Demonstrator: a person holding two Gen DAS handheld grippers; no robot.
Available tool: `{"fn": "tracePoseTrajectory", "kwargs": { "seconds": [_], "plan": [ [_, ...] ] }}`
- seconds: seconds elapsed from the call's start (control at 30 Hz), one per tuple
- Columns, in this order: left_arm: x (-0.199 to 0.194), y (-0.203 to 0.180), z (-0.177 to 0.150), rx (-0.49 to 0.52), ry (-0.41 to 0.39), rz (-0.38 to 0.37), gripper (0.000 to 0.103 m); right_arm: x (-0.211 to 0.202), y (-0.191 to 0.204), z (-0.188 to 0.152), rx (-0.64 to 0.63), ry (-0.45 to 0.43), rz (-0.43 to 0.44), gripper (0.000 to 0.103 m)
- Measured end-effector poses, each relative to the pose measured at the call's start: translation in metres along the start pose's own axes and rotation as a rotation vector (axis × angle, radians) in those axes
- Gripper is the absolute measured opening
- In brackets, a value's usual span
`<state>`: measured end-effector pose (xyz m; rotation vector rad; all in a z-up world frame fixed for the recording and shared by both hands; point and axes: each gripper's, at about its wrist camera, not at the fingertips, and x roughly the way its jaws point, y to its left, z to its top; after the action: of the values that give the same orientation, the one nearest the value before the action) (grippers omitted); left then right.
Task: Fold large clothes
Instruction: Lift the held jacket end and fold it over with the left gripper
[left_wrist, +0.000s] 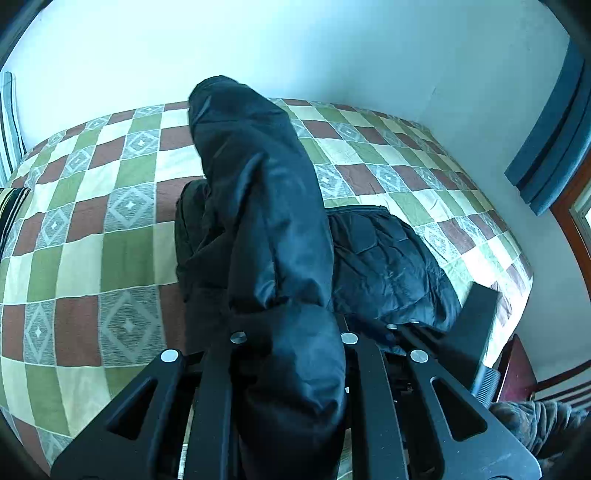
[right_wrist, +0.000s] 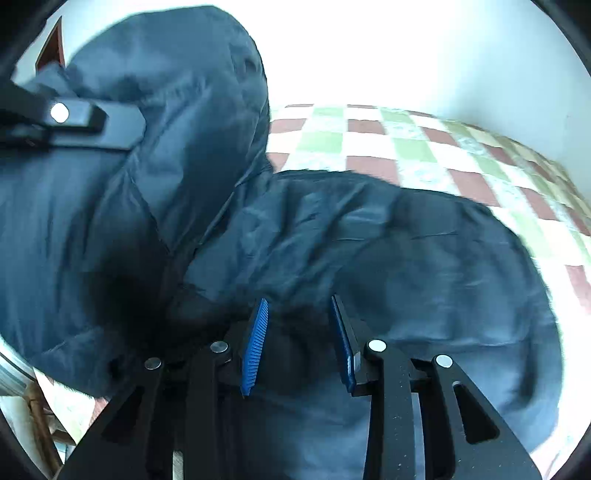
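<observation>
Dark jacket (left_wrist: 266, 206) drapes over left tongs (left_wrist: 291, 332), above bed (left_wrist: 92, 229).

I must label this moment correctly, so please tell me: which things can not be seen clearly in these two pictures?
- Left wrist view: the left gripper fingers are covered by the dark jacket, so their grip is hidden.
- Right wrist view: the jacket is motion-blurred; whether the right gripper blue pads pinch fabric is unclear.
- Right wrist view: the checkered bedspread is overexposed and partly hidden by the jacket.

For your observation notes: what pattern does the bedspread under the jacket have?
Checked squares of green, cream and reddish brown on the bedspread; clearest in the left wrist view.
</observation>
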<state>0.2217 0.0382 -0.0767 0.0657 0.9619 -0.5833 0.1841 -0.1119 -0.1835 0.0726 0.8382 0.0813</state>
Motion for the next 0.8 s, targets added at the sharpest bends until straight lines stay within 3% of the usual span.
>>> {"fn": "tracePoseTrajectory", "kwargs": {
  "seconds": [0.43,0.8],
  "plan": [
    [0.070,-0.102,0.003,0.108,0.057,0.055,0.014,-0.042,-0.104,-0.028,0.135,-0.003,-0.081,0.036],
    [0.135,-0.159,-0.014,0.129,0.097,0.062,0.014,-0.048,-0.153,-0.057,0.201,0.028,-0.159,0.036]
  ]
}}
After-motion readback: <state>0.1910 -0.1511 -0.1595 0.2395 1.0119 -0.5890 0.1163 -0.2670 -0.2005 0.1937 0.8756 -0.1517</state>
